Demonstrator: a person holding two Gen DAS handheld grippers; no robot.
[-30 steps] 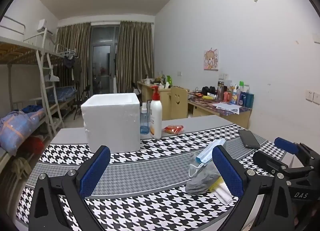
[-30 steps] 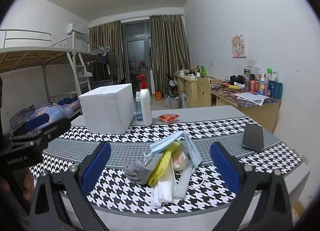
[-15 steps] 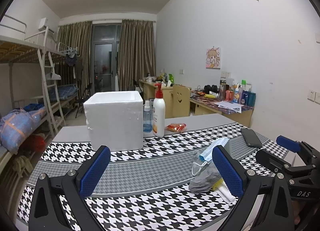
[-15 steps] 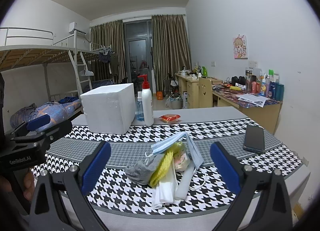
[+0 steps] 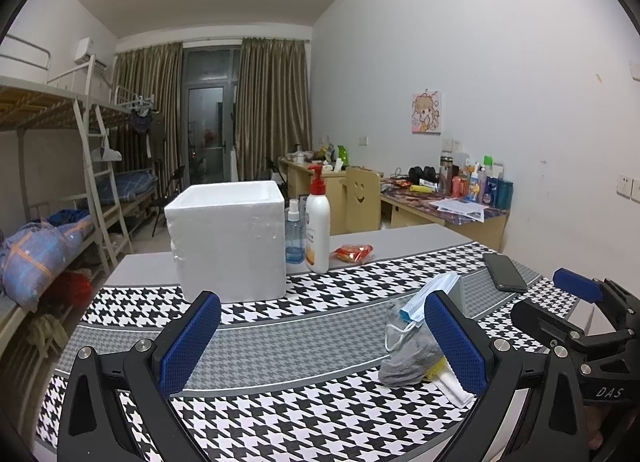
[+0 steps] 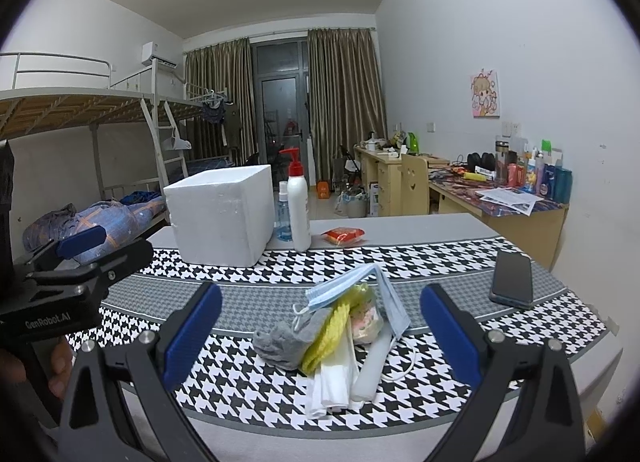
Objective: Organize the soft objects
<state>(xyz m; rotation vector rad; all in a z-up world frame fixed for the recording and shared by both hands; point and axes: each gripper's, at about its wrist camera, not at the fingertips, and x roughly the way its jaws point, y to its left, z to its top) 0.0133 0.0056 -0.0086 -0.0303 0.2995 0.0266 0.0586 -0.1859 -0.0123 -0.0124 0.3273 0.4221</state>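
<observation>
A pile of soft things lies on the houndstooth cloth near the table's front: a grey sock (image 6: 282, 342), a blue face mask (image 6: 360, 284), a yellow cloth (image 6: 332, 328) and white folded pieces (image 6: 332, 382). The pile also shows in the left wrist view (image 5: 412, 350). A white foam box (image 5: 230, 246) stands at the back left, and shows in the right wrist view (image 6: 220, 217). My right gripper (image 6: 320, 338) is open and empty, just in front of the pile. My left gripper (image 5: 320, 346) is open and empty, left of the pile.
A white pump bottle (image 6: 299, 205) and a small blue spray bottle (image 6: 283, 217) stand beside the box. A red snack packet (image 6: 343, 236) lies behind the pile. A black phone (image 6: 513, 278) lies at the right. Desks and a bunk bed stand beyond the table.
Both grippers have risen and tilted a little; the table and pile sit slightly lower in both views. Both stay open and nothing was picked up.
</observation>
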